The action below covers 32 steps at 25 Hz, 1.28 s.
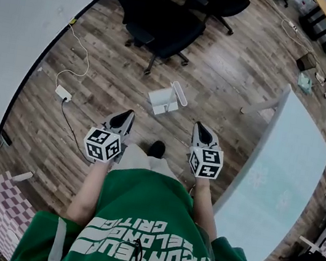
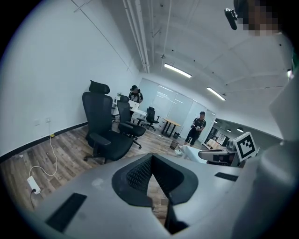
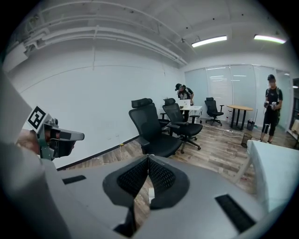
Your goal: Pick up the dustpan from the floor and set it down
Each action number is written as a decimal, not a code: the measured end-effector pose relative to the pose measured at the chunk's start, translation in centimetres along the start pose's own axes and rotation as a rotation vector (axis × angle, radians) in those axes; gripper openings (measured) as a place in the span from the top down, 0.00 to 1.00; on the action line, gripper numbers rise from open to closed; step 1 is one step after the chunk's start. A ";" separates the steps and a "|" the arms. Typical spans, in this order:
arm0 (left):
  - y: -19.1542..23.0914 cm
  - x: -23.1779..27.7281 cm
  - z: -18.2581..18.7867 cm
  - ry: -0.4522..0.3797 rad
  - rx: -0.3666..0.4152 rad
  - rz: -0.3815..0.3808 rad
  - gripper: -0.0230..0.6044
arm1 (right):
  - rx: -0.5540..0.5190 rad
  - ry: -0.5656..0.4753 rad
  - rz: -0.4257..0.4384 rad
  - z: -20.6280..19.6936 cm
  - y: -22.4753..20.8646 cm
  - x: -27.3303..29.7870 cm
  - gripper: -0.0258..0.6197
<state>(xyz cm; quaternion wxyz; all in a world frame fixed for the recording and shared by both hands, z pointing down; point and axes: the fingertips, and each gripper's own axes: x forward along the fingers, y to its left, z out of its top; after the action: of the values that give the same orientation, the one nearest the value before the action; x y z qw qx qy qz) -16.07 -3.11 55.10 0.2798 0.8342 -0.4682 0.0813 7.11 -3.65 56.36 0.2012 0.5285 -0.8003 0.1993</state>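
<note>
Lit brightly and evenly by ceiling strip lights (image 3: 209, 41) above the black chair (image 3: 154, 128). Cast only soft shadow beneath that chair. Bowed strongly away from the chair, blackened at the frame corners.

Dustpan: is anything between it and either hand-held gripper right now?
Nothing visible. Bare floor separates the dustpan from the left hand-held gripper and the right hand-held gripper. The chair stands beyond it.

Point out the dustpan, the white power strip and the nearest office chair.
dustpan (image 1: 159, 100): head view, on its white pan.
white power strip (image 1: 63, 93): head view, on its body.
nearest office chair (image 1: 163, 28): head view, on its seat.
</note>
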 end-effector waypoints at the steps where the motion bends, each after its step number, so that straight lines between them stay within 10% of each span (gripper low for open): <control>1: 0.2 0.2 0.1 0.000 -0.003 0.002 0.96 | -0.002 0.004 0.003 0.0 0.0 0.2 0.95; 32: 7.3 10.2 6.5 0.052 -0.018 -0.157 0.96 | -0.083 0.233 0.005 2.1 0.2 13.1 0.94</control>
<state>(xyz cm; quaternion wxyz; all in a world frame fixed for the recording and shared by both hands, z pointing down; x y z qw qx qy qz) -17.32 -17.07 56.59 0.3049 0.8635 -0.3944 0.0767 2.02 -14.69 61.55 0.3141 0.4910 -0.7803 0.2268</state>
